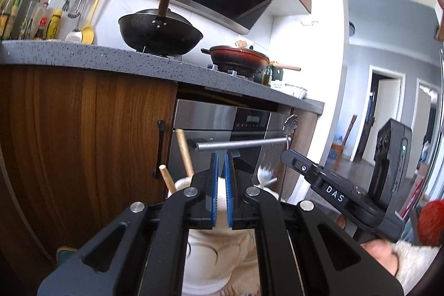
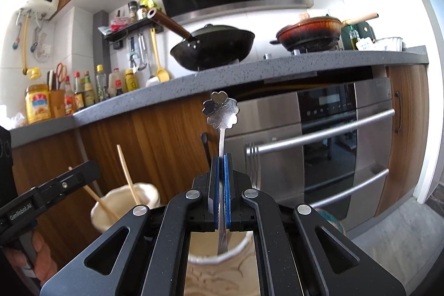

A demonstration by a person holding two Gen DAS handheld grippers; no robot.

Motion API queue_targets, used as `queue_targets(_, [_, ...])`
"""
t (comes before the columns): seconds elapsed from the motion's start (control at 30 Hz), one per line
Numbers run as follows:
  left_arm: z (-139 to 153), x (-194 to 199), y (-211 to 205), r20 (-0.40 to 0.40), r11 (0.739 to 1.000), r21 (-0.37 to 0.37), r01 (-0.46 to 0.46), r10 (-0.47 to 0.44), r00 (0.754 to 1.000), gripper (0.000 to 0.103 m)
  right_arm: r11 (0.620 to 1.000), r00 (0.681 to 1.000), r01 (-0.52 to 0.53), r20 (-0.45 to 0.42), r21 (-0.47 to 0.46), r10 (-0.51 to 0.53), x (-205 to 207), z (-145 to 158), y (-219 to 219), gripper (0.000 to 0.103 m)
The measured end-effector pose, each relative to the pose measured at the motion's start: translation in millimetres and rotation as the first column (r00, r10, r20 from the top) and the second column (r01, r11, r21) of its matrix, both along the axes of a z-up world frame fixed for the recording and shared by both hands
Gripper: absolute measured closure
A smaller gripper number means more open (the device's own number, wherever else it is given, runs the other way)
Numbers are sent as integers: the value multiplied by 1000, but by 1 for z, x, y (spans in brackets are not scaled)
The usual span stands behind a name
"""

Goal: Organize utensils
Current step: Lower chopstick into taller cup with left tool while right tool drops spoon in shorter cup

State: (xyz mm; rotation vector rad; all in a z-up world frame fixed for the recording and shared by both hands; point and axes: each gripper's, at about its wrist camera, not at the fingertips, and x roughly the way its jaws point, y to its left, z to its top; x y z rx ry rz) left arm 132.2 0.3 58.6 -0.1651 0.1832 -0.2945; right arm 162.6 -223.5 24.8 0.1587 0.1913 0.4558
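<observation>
**Spoon held over its cup, chopsticks already sorted**

Furthest left in the right wrist view stands a cream holder [image 2: 126, 208] with two chopsticks [image 2: 128, 176] leaning in it; that part of the sorting looks done. Beside it, at the left edge, the left gripper [image 1: 221, 174] shows as a black bar. In its own view its jaws are together with nothing seen between the blue pads, and the holder sits just below and behind them.

At centre the right gripper [image 2: 221, 179] has its jaws clamped on the stem of a flower-ended spoon [image 2: 220, 113], which stands upright. Its lower end hangs inside the mouth of a second pale cup [image 2: 238, 251] right under the gripper; whether it touches the bottom cannot be told. A fork [image 2: 252, 162] rises just right of the jaws, apparently from the same cup, though its foot is hidden.

Both cups are below the level of the grey worktop [image 2: 194, 85]; what they rest on is out of sight.

My reading: the task is far along. Left to do is to let the spoon go into the cup. No other loose utensils show.
</observation>
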Motion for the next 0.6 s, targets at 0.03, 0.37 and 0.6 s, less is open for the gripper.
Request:
queue_targets(0.03, [-1,-2,-3,-6,1000,14,-3,3,1000,98,1000,1000,-1,-9,0,1,0,-1,0,99])
queue_targets(0.37, [-9,-7,0,-49,1000,16,-5,6,999,98,1000,989,-3,-149,-2,2,8,-20,-4,99])
queue_targets(0.6, [-9,-9,1,-48,1000,18,3,-2,999,98,1000,986,12,-168,-10,-13,12,-24,-4,99])
